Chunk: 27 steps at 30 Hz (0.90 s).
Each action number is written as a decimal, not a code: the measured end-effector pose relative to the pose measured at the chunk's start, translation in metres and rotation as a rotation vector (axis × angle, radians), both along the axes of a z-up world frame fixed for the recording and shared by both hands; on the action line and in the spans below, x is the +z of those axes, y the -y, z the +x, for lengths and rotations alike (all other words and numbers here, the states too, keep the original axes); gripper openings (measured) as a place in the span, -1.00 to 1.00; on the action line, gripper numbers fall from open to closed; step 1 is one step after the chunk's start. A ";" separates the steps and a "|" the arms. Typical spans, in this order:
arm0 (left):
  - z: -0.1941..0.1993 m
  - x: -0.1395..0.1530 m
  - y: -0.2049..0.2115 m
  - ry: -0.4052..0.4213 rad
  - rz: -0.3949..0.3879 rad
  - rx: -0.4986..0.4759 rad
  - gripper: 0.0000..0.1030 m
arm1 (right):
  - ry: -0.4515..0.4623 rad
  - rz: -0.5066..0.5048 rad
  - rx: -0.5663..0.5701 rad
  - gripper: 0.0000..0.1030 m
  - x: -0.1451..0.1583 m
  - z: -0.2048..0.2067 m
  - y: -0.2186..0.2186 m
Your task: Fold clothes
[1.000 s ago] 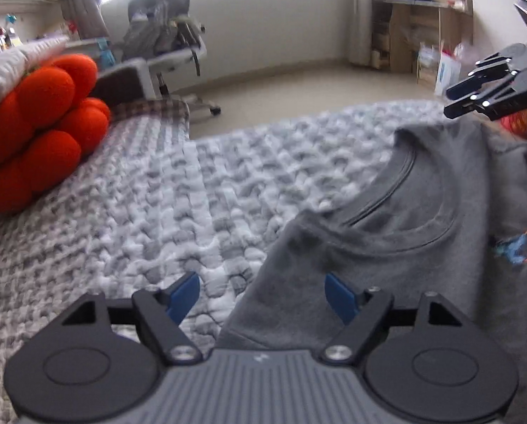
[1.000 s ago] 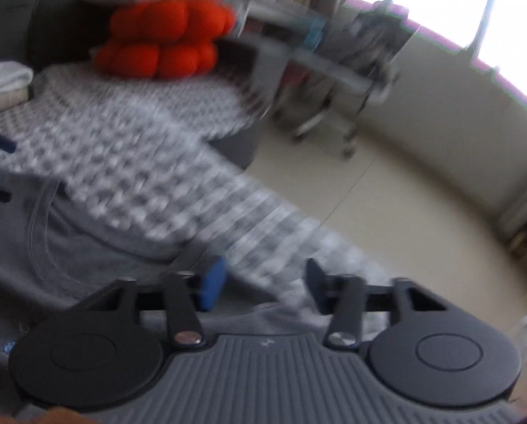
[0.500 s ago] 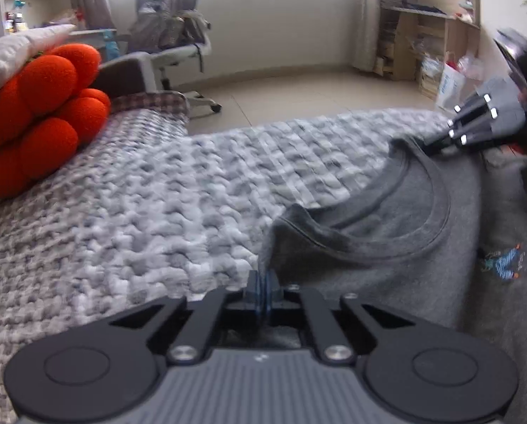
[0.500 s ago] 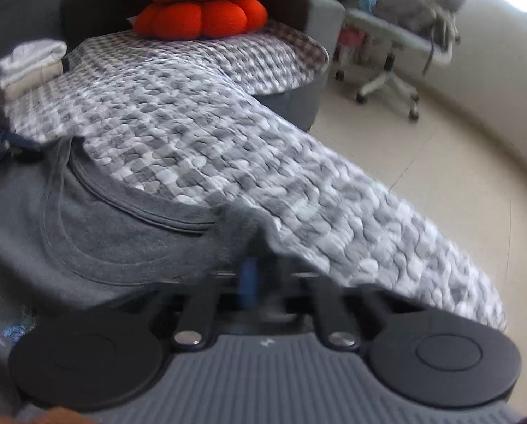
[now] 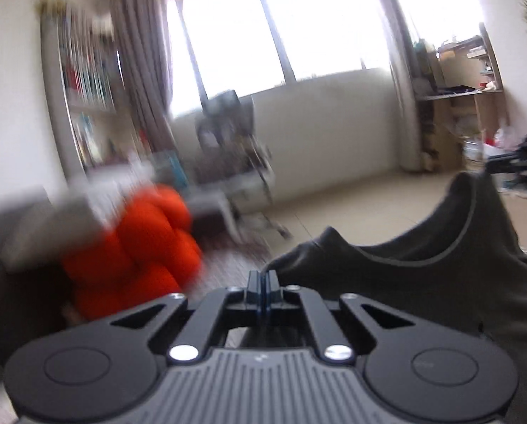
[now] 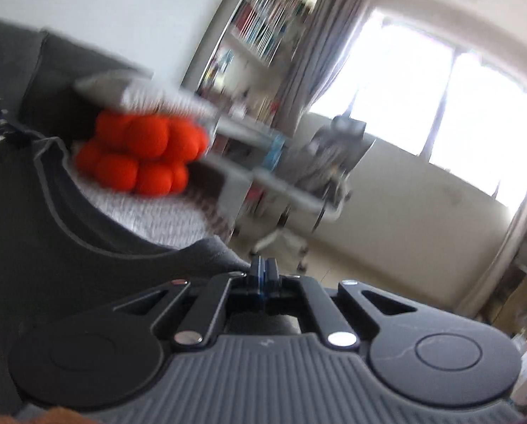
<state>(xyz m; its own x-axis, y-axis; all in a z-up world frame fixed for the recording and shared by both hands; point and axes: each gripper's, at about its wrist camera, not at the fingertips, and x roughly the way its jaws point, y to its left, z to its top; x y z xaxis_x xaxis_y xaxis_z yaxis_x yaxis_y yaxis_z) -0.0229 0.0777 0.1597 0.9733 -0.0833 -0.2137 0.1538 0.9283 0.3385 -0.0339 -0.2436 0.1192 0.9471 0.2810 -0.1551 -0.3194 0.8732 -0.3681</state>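
Note:
A dark grey T-shirt (image 5: 422,282) hangs raised between both grippers, its round neckline sagging in the middle. My left gripper (image 5: 262,282) is shut on the shirt's shoulder edge. In the right wrist view the same grey T-shirt (image 6: 51,240) stretches away to the left, and my right gripper (image 6: 263,272) is shut on its other shoulder. At the right edge of the left wrist view the right gripper (image 5: 503,166) shows as a dark shape pinching the shirt's far corner. Both views are motion-blurred.
An orange knotted cushion (image 5: 132,247) and a grey-white pillow (image 6: 132,92) lie on the sofa with the knitted grey blanket (image 6: 157,219). An office chair (image 5: 235,148), bookshelves (image 5: 83,81) and an open shelf unit (image 5: 457,106) stand across the tiled floor (image 5: 351,205).
Both grippers closed from open onto the shirt's shoulders, then lifted it off the blanket. The views tilted upward from the blanket to the window and room.

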 end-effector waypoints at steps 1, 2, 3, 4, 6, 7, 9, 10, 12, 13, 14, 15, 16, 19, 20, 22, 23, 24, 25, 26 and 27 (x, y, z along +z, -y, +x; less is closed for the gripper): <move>0.005 0.008 0.003 0.059 0.038 0.015 -0.95 | 0.024 0.003 -0.010 -1.00 0.006 -0.002 -0.001; 0.013 0.013 0.008 0.103 0.075 0.028 -0.95 | 0.042 0.002 -0.031 -1.00 0.009 -0.001 -0.003; 0.024 0.015 0.016 0.131 0.114 0.043 -0.95 | 0.047 -0.002 -0.056 -1.00 0.009 0.005 -0.005; 0.035 0.016 0.023 0.159 0.153 0.057 -0.95 | 0.053 -0.005 -0.081 -1.00 0.009 0.011 -0.006; 0.066 0.011 0.038 0.180 0.226 0.083 -0.95 | 0.039 -0.010 -0.125 -1.00 0.005 0.030 -0.011; 0.084 0.000 0.043 0.160 0.260 0.100 -0.98 | 0.024 -0.012 -0.148 -1.00 0.000 0.042 -0.013; 0.118 -0.022 0.054 0.120 0.327 0.134 -1.00 | -0.077 -0.033 -0.182 -1.00 -0.017 0.072 -0.017; 0.136 -0.033 0.059 0.101 0.360 0.150 -1.00 | -0.143 -0.047 -0.193 -0.99 -0.026 0.089 -0.018; 0.159 -0.057 0.052 -0.026 0.313 0.168 -1.00 | -0.235 -0.047 -0.227 -0.79 -0.046 0.112 -0.009; 0.167 -0.068 0.047 -0.083 0.276 0.176 -1.00 | -0.271 -0.035 -0.247 -0.73 -0.056 0.120 0.000; 0.170 -0.072 0.037 -0.133 0.198 0.172 -1.00 | -0.309 -0.011 -0.263 -0.65 -0.065 0.124 0.014; 0.170 -0.073 0.024 -0.173 0.124 0.166 -0.99 | -0.343 0.022 -0.268 -0.53 -0.073 0.125 0.029; 0.169 -0.075 0.010 -0.213 0.050 0.161 -0.98 | -0.380 0.052 -0.268 -0.44 -0.079 0.125 0.044; 0.165 -0.079 -0.027 -0.322 -0.101 0.150 -0.91 | -0.475 0.099 -0.278 -0.21 -0.095 0.121 0.079; 0.161 -0.081 -0.036 -0.348 -0.115 0.149 -0.84 | -0.492 0.114 -0.284 -0.21 -0.096 0.121 0.087; 0.153 -0.087 -0.046 -0.364 -0.111 0.161 -0.57 | -0.528 0.170 -0.290 -0.09 -0.098 0.122 0.095; 0.152 -0.093 -0.047 -0.387 -0.100 0.159 -0.18 | -0.548 0.193 -0.288 -0.06 -0.099 0.124 0.093; 0.152 -0.098 -0.047 -0.409 -0.089 0.157 0.07 | -0.569 0.217 -0.286 -0.05 -0.100 0.126 0.091; 0.152 -0.103 -0.048 -0.431 -0.078 0.155 0.11 | -0.589 0.241 -0.284 -0.05 -0.101 0.128 0.090; 0.153 -0.109 -0.046 -0.442 -0.066 0.164 0.11 | -0.609 0.265 -0.282 -0.05 -0.102 0.130 0.088; 0.153 -0.115 -0.044 -0.453 -0.053 0.173 0.11 | -0.620 0.259 -0.288 -0.11 -0.104 0.131 0.083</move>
<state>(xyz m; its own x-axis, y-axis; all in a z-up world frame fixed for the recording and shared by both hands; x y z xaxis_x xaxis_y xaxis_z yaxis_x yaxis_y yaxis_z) 0.1305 0.1219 0.0446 0.7839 0.0490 -0.6190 0.1168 0.9675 0.2244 0.0976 -0.3265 0.0153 0.7489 0.1348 -0.6489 -0.1468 0.9885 0.0359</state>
